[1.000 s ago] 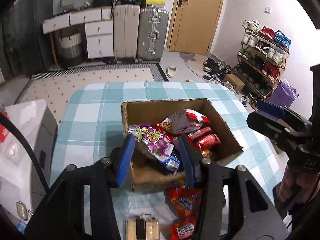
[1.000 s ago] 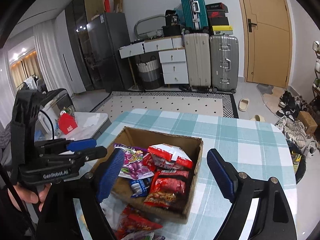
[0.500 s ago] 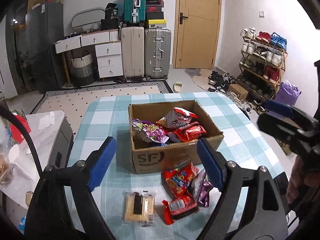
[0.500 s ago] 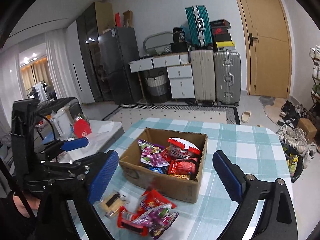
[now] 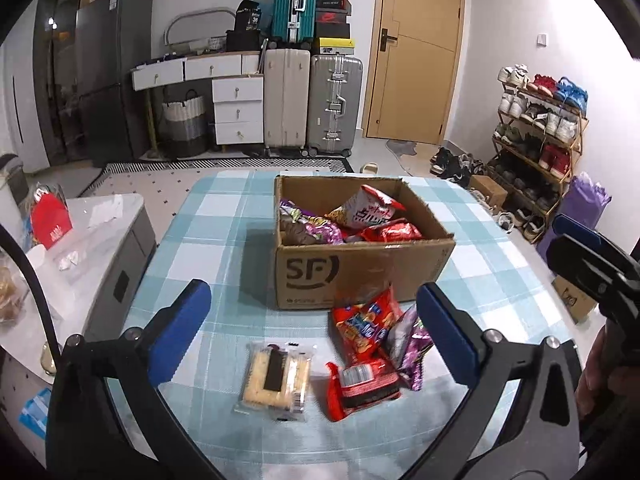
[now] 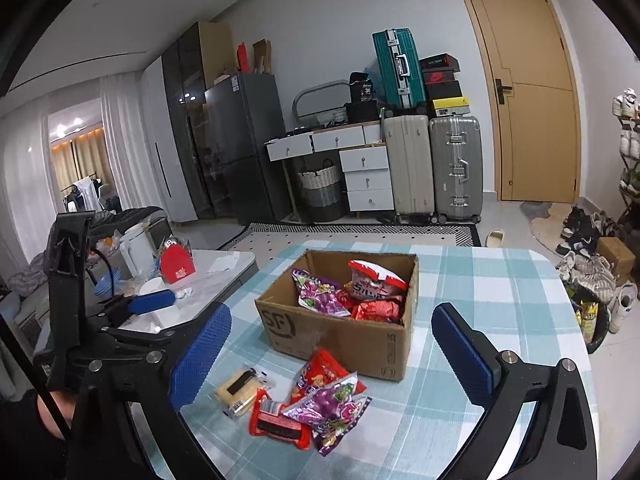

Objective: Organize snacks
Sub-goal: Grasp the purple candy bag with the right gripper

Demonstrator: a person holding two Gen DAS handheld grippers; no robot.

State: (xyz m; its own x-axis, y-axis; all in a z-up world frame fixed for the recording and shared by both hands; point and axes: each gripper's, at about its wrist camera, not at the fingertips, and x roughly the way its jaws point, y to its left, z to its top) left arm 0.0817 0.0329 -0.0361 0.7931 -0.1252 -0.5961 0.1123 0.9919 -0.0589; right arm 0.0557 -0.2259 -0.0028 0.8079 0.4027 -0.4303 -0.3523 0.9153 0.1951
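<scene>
A cardboard box [image 5: 362, 268] marked SF stands on the table [image 5: 224, 240] with its blue-and-white checked cloth, toward the far middle. Inside it lie a purple packet [image 5: 310, 228] at the left, a white-and-red bag [image 5: 366, 210] propped up at the far side, and a red foil packet [image 5: 394, 232] at the near right. Just in front of the box's near wall, four loose snacks lie on the cloth: a red-and-blue bag [image 5: 366, 326] leaning against the box, a purple bag [image 5: 408, 340] to its right and overlapping it, a small red packet [image 5: 362, 386] nearer, and a clear-wrapped cracker pack [image 5: 276, 374] lying flat to the left, apart from the others.

The left gripper [image 5: 314, 330] hangs above the loose snacks, its blue-padded jaws spread wide and holding nothing. The right gripper [image 6: 332, 354] is likewise agape and empty, framing the box and the snack pile.

Left of the table stands a white side table [image 6: 224, 264] with a red carton [image 6: 176, 266].
</scene>
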